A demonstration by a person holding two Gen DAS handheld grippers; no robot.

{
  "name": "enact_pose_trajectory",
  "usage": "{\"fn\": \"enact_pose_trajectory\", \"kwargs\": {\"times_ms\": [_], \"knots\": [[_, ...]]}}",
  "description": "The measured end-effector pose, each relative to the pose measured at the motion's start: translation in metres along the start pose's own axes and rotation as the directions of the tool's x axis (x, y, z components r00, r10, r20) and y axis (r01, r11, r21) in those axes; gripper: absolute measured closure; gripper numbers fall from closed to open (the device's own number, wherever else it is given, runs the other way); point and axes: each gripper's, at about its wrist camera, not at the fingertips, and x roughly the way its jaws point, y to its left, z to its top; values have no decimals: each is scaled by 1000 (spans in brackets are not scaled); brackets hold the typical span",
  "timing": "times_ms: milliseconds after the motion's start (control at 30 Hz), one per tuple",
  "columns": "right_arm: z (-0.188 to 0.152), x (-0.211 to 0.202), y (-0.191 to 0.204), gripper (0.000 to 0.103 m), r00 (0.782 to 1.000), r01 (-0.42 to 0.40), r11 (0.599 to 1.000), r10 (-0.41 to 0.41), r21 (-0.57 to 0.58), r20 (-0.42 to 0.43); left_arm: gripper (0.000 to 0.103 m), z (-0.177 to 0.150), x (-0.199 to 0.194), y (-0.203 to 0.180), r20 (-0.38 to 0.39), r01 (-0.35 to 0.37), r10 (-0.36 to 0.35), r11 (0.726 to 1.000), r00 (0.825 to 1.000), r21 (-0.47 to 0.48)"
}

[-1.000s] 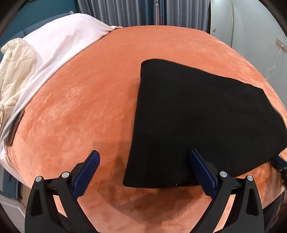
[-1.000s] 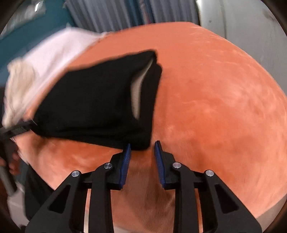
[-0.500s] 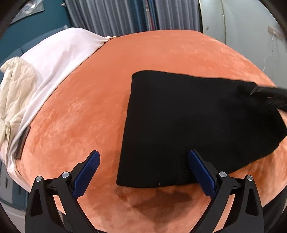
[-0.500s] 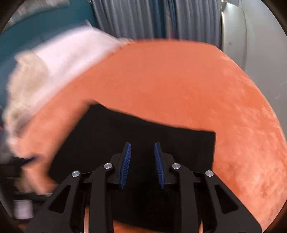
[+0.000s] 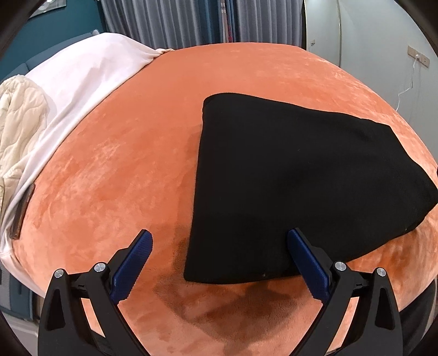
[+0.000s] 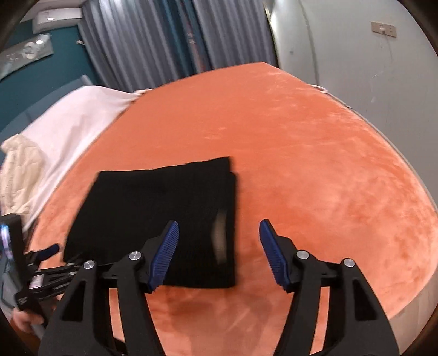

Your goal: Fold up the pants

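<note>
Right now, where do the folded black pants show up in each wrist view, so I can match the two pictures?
Left wrist: folded black pants fill right of centre, near edge by the left gripper's right finger.
Right wrist: folded black pants lie left of centre, behind the right gripper's left finger.
Shared landmark: white sheet at upper left on the orange cover.

An orange velvety bed cover (image 5: 137, 169) fills most of both views. At the upper left lies a white sheet (image 5: 82, 74), with a cream quilted blanket (image 5: 19, 120) at the left edge. Grey curtains (image 5: 175, 24) hang along the top, a teal wall (image 6: 35, 79) at upper left, a white wall (image 6: 356, 49) with a socket (image 6: 383, 28) at upper right.
</note>
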Motion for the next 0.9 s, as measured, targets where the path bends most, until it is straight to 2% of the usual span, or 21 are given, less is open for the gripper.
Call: {"fn": "enact_pose_trajectory", "kwargs": {"times_ms": [67, 133, 167, 233, 267, 300, 367, 400, 433, 467, 533, 567, 600, 633, 767, 800, 900], "knots": [[-1, 11, 7, 44, 1000, -20, 998, 19, -54, -18, 5, -1, 1, 1, -2, 4, -4, 1000, 1000, -1], [-8, 33, 17, 44, 997, 34, 993, -42, -115, -72, 5, -2, 3, 3, -4, 14, -14, 1000, 1000, -2], [-17, 52, 10, 38, 988, 69, 991, -84, -116, -128, 5, -3, 5, 4, -12, 27, -27, 1000, 1000, -2], [-20, 52, -11, 38, 990, -21, 999, 28, 48, -141, 5, -3, 2, 15, -27, 75, -75, 997, 997, -16], [-19, 42, -25, 38, 987, -75, 986, 95, 148, -132, 6, -3, -5, 26, -27, 137, -139, 989, 990, -48], [-18, 34, -34, 37, 986, -97, 977, 120, 189, -115, 6, -3, -7, 33, -29, 182, -184, 981, 982, -74], [-17, 20, -51, 8, 983, -130, 959, 158, 251, -96, 6, -1, -5, 56, -50, 334, -348, 925, 936, -184], [-17, 17, -61, 6, 974, -164, 941, 202, 296, -104, 6, 0, 0, 63, -62, 380, -402, 897, 913, -226], [-18, 17, -66, 7, 967, -187, 928, 232, 323, -106, 6, 0, 8, 70, -78, 427, -465, 859, 882, -283], [-20, 18, -73, 7, 952, -227, 901, 285, 370, -110, 6, 0, 19, 79, -92, 471, -534, 804, 840, -364], [-26, 26, -82, 7, 920, -290, 843, 376, 453, -111, 6, -2, 35, 89, -90, 510, -622, 708, 777, -489], [-30, 34, -85, 7, 900, -316, 804, 423, 503, -110, 6, -4, 43, 93, -64, 543, -677, 638, 733, -546], [-34, 44, -88, 7, 876, -338, 762, 469, 553, -110, 6, -4, 48, 94, -55, 558, -705, 603, 707, -570], [-39, 53, -88, 6, 860, -342, 731, 496, 591, -116, 6, -3, 53, 93, -52, 564, -721, 583, 691, -585], [-36, 54, -78, 5, 875, -325, 754, 469, 571, -121, 6, 3, 61, 81, -39, 594, -752, 550, 658, -587], [-35, 57, -76, 5, 876, -319, 756, 466, 572, -127, 6, 4, 63, 77, -36, 599, -755, 547, 654, -585], [-28, 66, -70, 5, 871, -327, 753, 475, 571, -127, 6, 8, 66, 67, -38, 592, -743, 562, 669, -578]]}}
